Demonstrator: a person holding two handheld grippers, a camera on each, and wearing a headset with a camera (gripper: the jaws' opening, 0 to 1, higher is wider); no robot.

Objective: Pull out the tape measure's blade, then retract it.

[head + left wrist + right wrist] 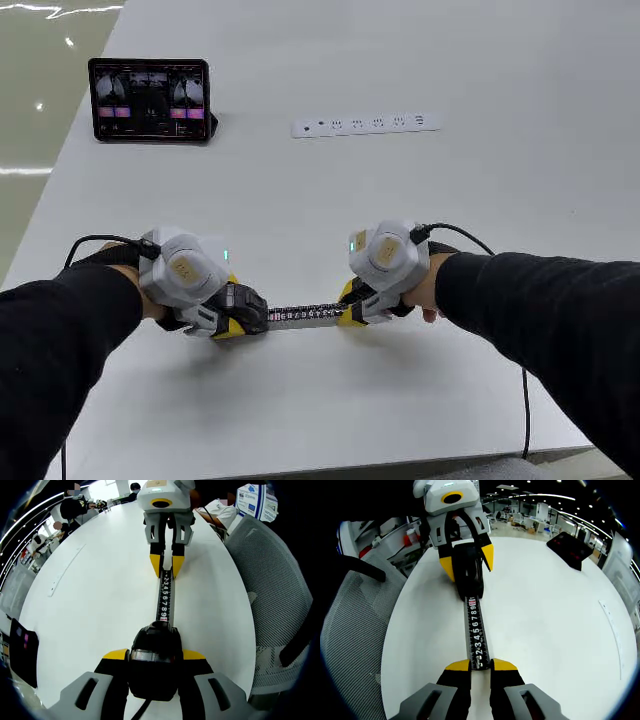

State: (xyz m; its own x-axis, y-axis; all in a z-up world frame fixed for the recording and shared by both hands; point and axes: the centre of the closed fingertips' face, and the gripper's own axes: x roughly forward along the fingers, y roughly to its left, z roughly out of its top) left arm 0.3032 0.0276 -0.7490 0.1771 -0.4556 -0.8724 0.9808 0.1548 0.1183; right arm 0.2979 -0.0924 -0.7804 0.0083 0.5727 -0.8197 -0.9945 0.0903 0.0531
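Blade (305, 314) near table's (400, 400) front edge

The head view looks steeply down on the white tabletop (400, 60) from above. The two gripper views sit low over it, facing each other along the tape blade (164, 597), which runs up each frame's centre.

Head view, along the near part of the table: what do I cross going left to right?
left claw → tape measure case → blade → right claw
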